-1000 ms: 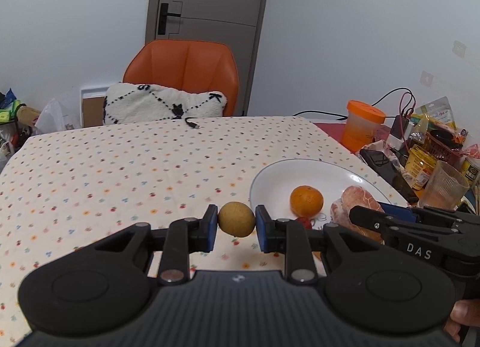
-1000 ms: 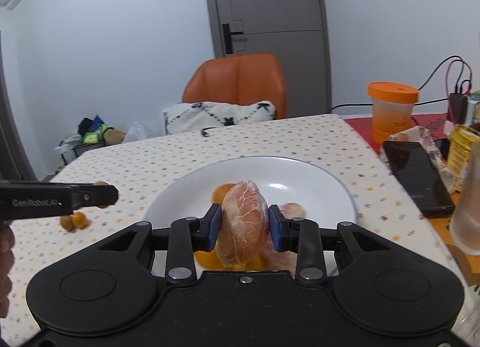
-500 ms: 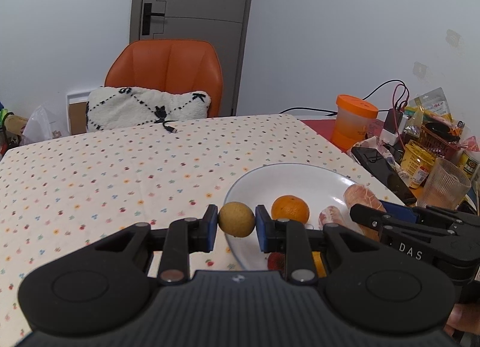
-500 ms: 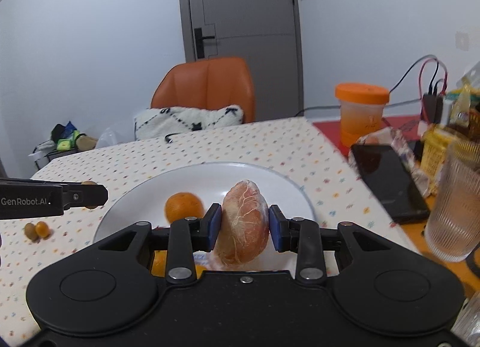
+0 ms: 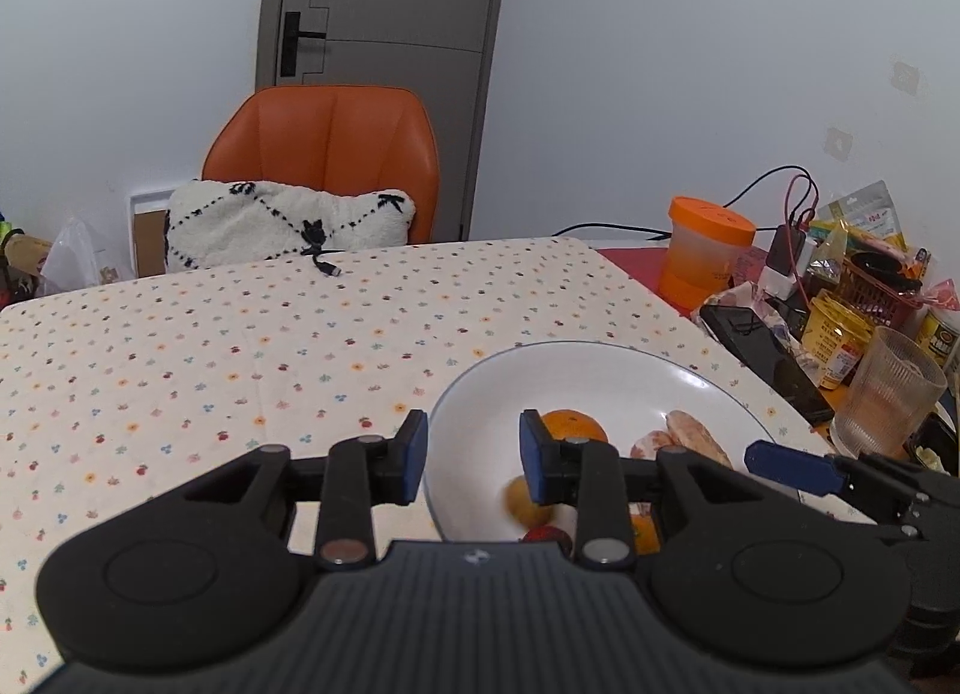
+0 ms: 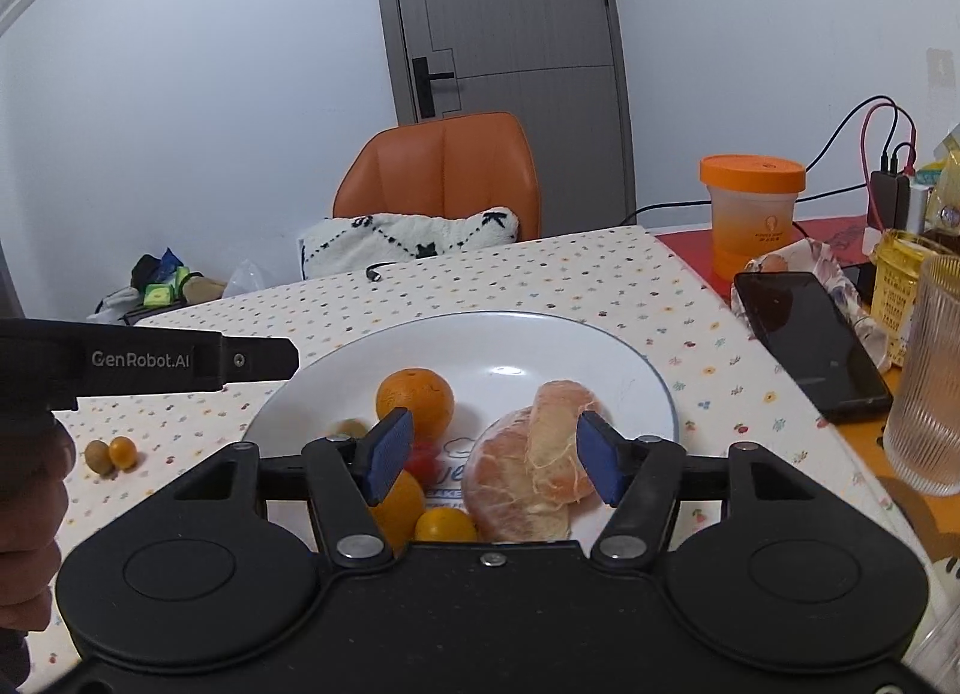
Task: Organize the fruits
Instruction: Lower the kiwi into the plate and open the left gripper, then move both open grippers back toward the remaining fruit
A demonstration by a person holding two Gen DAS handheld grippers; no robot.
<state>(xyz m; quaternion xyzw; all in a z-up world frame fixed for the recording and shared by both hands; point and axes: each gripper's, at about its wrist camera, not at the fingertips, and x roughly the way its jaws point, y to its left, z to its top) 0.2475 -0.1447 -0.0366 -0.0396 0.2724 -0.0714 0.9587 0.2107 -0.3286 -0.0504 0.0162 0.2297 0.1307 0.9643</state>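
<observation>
Left wrist view: left gripper (image 5: 473, 457) jaws wide, nothing held; small brown fruit (image 5: 523, 503) blurred just below the right jaw, inside the plate (image 5: 480, 394). Likely rolling, so it could run toward the near rim and off onto the counter (image 5: 240, 346).

Right wrist view: right gripper (image 6: 492, 457) jaws wide, empty; peeled citrus (image 6: 528, 466) lies in the plate between and under them, one segment leaning on the other, may topple. Orange (image 6: 415, 401) just ahead of the left jaw. Two small fruits (image 6: 111, 454) on the counter well left, outside the plate; easy to miss or nudge away.
</observation>
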